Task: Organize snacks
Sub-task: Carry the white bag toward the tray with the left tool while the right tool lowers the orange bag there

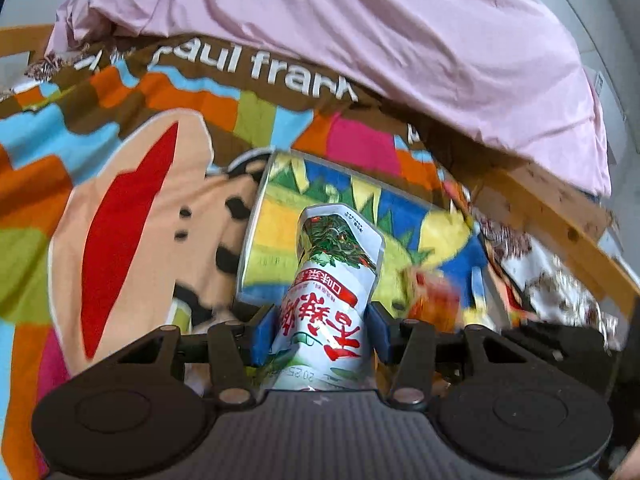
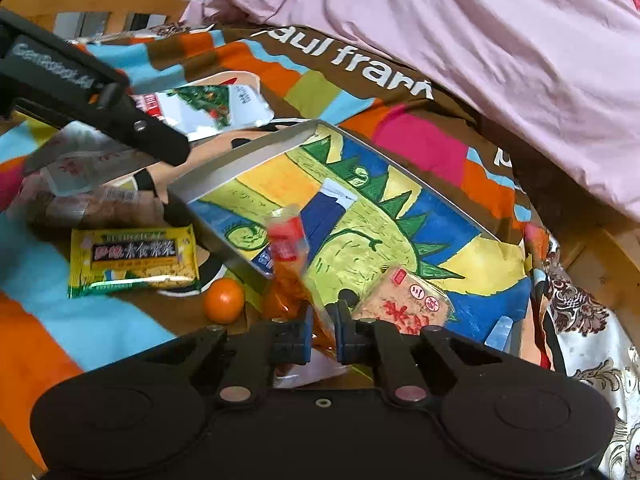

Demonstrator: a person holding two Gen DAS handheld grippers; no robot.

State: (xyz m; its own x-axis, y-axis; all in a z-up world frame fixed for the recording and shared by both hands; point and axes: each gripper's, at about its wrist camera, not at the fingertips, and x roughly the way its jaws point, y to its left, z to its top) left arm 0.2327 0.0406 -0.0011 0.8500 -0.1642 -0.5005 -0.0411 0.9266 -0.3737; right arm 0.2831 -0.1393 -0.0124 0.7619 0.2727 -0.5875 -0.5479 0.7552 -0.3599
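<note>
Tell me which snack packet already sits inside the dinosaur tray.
The tan packet with red characters, lying flat on the tray floor. The yellow packet lies outside on the blanket.

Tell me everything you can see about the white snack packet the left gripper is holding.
The white snack packet is a glossy, crinkled plastic pouch with large red characters and a green-and-red food picture near its far end. It sticks out lengthwise from the left gripper, whose blue pads squeeze its sides, above the colourful dinosaur-print tray.

Glossy plastic white pouch (image 1: pixel 332 280); shiny metal tin (image 2: pixel 240 168); soft matt cloth blanket (image 1: pixel 132 208); wooden frame (image 1: pixel 560 216).
</note>
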